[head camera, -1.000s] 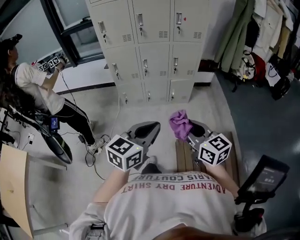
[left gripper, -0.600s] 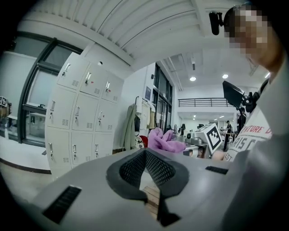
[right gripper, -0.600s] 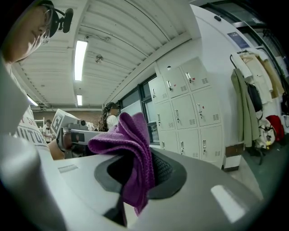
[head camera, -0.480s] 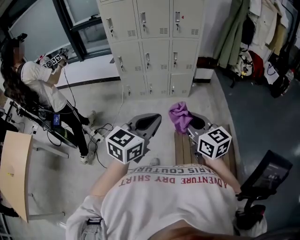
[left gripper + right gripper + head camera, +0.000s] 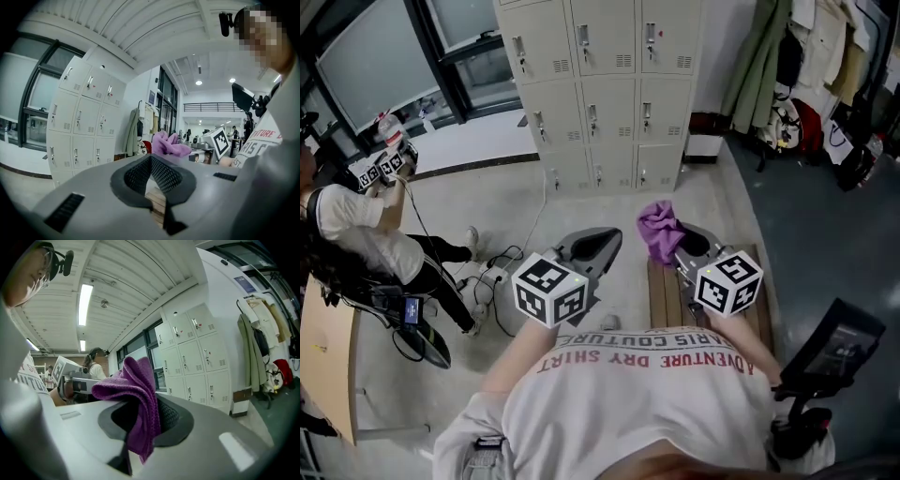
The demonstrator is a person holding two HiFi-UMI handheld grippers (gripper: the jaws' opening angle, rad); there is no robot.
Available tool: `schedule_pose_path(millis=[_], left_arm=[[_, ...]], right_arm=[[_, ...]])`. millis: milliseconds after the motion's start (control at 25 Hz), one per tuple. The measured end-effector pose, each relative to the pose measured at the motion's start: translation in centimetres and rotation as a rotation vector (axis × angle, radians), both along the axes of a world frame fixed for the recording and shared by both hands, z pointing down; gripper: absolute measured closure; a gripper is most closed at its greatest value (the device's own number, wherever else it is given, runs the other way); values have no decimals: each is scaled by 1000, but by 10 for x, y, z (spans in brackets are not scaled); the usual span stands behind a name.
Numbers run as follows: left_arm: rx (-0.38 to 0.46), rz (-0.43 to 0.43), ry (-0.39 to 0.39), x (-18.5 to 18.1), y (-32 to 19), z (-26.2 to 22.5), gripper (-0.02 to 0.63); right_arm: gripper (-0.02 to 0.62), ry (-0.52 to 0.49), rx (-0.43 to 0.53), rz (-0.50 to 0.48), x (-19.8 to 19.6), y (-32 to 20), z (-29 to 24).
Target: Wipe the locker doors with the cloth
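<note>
Left tongs closed, empty; right tongs tight on purple cloth.

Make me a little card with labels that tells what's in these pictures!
Cloth: purple cloth, bunched up, pinched in the right hand-held gripper
Left hand-held gripper: jaws together, holding nothing
Lockers: beige, doors closed, standing ahead
Wiping: not begun; cloth is apart from the lockers
Under the grippers: wooden bench
Also there: another person off to the left
</note>
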State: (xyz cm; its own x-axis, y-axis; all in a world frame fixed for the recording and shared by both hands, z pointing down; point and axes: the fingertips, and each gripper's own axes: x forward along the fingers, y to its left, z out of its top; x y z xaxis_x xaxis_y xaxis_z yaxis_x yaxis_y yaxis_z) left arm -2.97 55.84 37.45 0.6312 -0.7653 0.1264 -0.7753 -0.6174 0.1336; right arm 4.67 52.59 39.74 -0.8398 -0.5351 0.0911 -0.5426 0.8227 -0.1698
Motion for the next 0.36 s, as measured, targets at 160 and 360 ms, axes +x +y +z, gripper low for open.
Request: schedule_pose_path(millis=[160,360], left_arm=[[9,3,2,0,6,5,604],[3,-15,6,-2,10,-2,604]], right_arm=[[525,5,8,-11,-5,5,6],[525,6,3,-21,-4,6,-4]])
